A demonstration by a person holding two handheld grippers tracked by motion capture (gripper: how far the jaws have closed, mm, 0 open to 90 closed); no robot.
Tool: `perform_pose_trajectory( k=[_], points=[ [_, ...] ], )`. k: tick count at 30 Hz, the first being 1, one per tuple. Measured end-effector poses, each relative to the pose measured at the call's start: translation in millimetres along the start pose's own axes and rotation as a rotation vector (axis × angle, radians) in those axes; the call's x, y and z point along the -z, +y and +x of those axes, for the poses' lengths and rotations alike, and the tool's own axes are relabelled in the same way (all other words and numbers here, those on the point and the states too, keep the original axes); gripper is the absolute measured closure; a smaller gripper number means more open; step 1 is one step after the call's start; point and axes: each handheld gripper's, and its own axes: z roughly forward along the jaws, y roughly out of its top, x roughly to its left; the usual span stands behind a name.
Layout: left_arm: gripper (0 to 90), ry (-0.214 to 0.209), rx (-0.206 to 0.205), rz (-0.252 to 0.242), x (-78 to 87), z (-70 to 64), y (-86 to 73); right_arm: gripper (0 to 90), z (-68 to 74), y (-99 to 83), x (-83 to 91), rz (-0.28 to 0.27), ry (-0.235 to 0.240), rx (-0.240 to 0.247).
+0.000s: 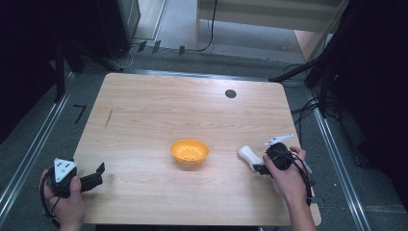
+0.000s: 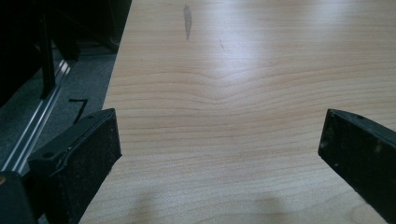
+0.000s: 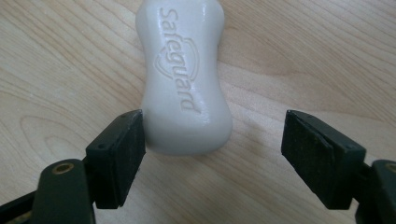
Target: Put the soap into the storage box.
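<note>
A white bar of soap (image 3: 187, 74) stamped "Safeguard" lies flat on the wooden table (image 1: 159, 110); in the high view the soap (image 1: 248, 155) is right of centre. My right gripper (image 3: 212, 154) is open, its jaws set around the soap's near end, the left jaw touching or almost touching it, the right jaw apart. In the high view the right gripper (image 1: 260, 167) sits just behind the soap. An orange perforated bowl (image 1: 189, 152) stands empty at the table's middle. My left gripper (image 1: 98, 174) is open over the front left corner, nothing between its jaws (image 2: 219, 144).
A dark round cable hole (image 1: 230, 93) sits in the table's far right part. A dark streak (image 2: 187, 18) marks the wood at the left. Metal floor rails (image 1: 29, 154) run along both sides of the table. Black stands and cables crowd the far right.
</note>
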Motion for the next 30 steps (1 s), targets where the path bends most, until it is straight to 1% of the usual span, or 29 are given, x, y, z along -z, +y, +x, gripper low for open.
perform_pose_trajectory(
  k=[4,5,7,10,11,15,19,20,22,23,24,25,27,28,30],
  points=[
    [0.0,0.002,-0.002,0.001,-0.6,0.3,0.3,23.4,-2.0,4.7,-1.8,0.002,0.001,0.005],
    [0.0,0.001,-0.002,0.003,-0.6,0.2,0.4,24.9,-1.4,7.5,-2.8,0.006,0.007,-0.003],
    [0.0,0.001,-0.003,0.003,-0.6,0.2,0.4,25.6,0.2,9.9,-3.8,0.005,0.003,0.006],
    [0.0,0.000,-0.003,0.004,-0.6,0.3,0.4,25.7,2.6,12.7,-4.8,0.004,0.011,0.017],
    [0.0,0.000,-0.002,0.003,-0.7,0.3,0.4,25.7,4.8,15.9,-4.1,0.003,0.011,0.030],
    [0.0,-0.001,0.000,0.002,-1.2,0.0,0.5,26.3,6.3,20.3,-3.1,0.001,0.016,0.033],
    [0.0,0.000,0.000,0.003,-1.1,0.0,0.5,29.8,6.1,23.1,-5.0,0.014,0.025,0.037],
    [0.0,0.000,-0.001,0.003,-1.0,0.1,0.5,34.4,5.2,24.4,-7.7,0.019,0.028,0.031],
    [0.0,0.001,-0.001,0.003,-0.9,0.1,0.5,35.0,5.0,24.8,-8.7,0.022,0.035,0.029],
    [0.0,0.001,-0.002,0.004,-0.8,0.2,0.5,37.6,4.8,27.0,-11.6,0.037,0.040,0.033],
    [0.0,0.001,-0.002,0.004,-0.8,0.2,0.5,37.6,4.8,27.0,-11.6,0.037,0.040,0.033],
    [0.0,0.002,-0.002,0.003,-0.8,0.1,0.4,39.1,4.9,29.2,-13.4,0.043,0.044,0.044],
    [0.0,0.001,-0.001,0.003,-1.0,-0.1,0.4,40.3,5.5,30.2,-13.8,0.046,0.046,0.041],
    [0.0,0.000,-0.002,0.003,-1.1,-0.2,0.4,42.3,6.2,32.6,-15.8,0.051,0.045,0.055],
    [0.0,0.000,-0.003,0.002,-1.1,-0.2,0.4,42.8,7.2,33.6,-17.2,0.057,0.044,0.057]
  ],
)
